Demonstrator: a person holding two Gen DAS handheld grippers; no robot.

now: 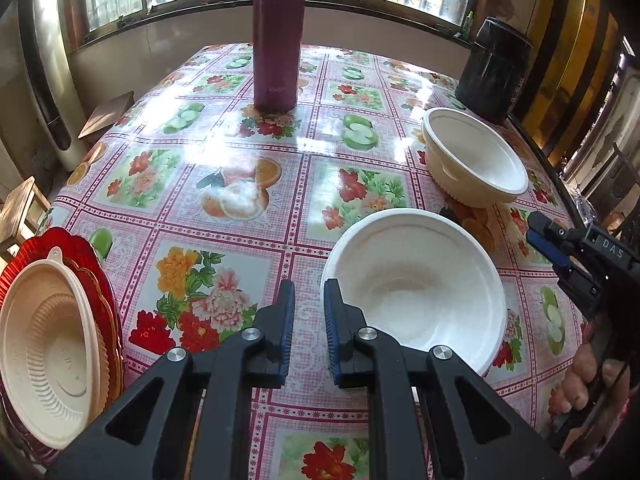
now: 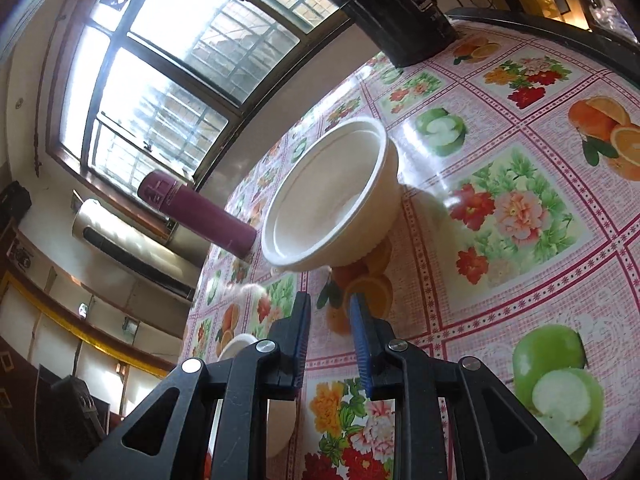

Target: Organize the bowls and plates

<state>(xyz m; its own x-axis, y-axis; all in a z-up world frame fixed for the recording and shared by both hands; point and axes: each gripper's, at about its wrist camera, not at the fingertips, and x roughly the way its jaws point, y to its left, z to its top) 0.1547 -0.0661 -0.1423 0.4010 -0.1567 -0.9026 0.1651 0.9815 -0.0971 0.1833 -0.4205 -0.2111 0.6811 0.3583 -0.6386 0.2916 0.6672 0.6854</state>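
A white bowl (image 1: 416,292) sits upright on the flowered tablecloth (image 1: 240,184), just right of my left gripper (image 1: 309,286). That gripper is shut with nothing in it, and its right finger overlaps the bowl's left rim. Farther right stands a cream bowl (image 1: 476,160), also directly ahead in the right wrist view (image 2: 332,196). My right gripper (image 2: 330,304) hovers short of the cream bowl, narrowly open and empty; it shows at the right edge of the left wrist view (image 1: 536,232). At the left, a cream ribbed bowl (image 1: 52,340) rests on stacked red plates (image 1: 40,248).
A maroon thermos (image 1: 276,40) stands at the back middle of the table. A black container (image 1: 496,68) sits at the back right corner, near the cream bowl. A hand (image 1: 588,384) holds the right gripper. Wooden stools stand off the table's left edge.
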